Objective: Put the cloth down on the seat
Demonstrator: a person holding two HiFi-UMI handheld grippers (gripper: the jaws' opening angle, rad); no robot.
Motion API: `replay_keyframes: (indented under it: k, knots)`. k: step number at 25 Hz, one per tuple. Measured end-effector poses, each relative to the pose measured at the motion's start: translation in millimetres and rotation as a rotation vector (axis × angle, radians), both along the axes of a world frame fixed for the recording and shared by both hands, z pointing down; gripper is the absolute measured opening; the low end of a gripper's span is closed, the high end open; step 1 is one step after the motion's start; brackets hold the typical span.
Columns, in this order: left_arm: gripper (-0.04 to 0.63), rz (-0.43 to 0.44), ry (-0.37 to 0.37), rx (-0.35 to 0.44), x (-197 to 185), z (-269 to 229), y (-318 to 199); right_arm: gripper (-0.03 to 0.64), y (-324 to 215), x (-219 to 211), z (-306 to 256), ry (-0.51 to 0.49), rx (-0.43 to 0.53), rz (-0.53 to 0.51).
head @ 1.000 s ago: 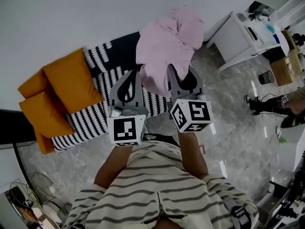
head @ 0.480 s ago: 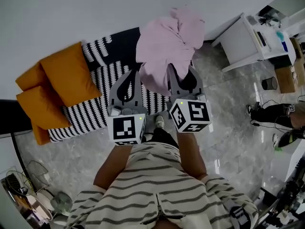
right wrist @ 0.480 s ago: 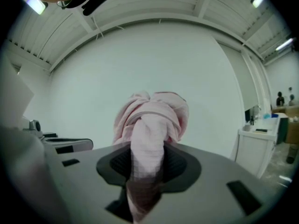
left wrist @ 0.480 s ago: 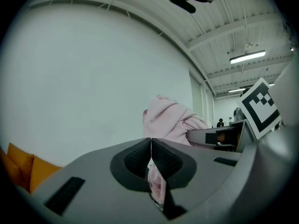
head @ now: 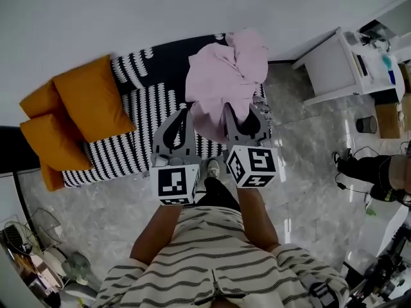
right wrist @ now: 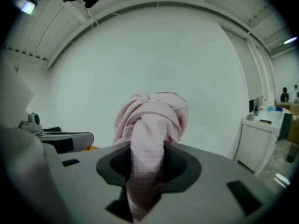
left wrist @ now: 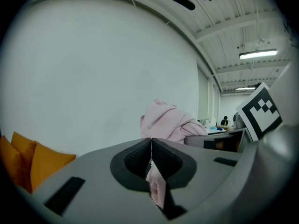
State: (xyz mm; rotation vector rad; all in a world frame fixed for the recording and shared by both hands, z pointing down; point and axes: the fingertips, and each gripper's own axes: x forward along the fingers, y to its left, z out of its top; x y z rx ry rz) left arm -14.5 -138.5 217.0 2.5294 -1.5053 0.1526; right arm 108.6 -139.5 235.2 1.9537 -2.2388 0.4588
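Both grippers are clamped on the pink cloth (head: 225, 76). The left gripper (head: 184, 112) has its jaws closed to a slit on a thin edge of the cloth, and the right gripper (head: 242, 111) is biting a thick bunched roll. The cloth is held up, bulging past the jaw tips over the right part of the striped seat (head: 138, 108). From above I can't tell whether any of it touches the seat yet. Main risk: the bundle sits close to the seat's right end, so letting go here could let part of it slide off onto the marble floor (head: 302, 165). Shifting left before release looks safer. Second risk: the left grip is only on a thin edge, so a tug or an uneven drop could pull it free early and leave the cloth hanging from the right gripper alone. Third: it's balled up, so it probably lands as a heap, not flat. On room, the orange cushions (head: 90, 101) fill the seat's left end, which leaves the bare striped middle as the best landing zone. The wall closes the far side and the seat's near edge is just beside the person's legs. The white cabinet (head: 331, 69) is well apart on the right and isn't a factor.
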Motion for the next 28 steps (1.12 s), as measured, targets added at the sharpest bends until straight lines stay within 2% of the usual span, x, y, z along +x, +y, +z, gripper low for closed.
replay_keyframes:
  k: [12, 28]
  knots:
    - [0.009, -0.016, -0.011, -0.117, 5.9, 69.9, -12.4, 0.149, -14.7, -7.0, 67.3, -0.001, -0.102, -0.048]
    - [0.009, -0.045, -0.024, -0.255, -5.3, 150.4, 1.5, 0.149, -3.3, -11.9, 152.0, -0.01, -0.23, -0.07]
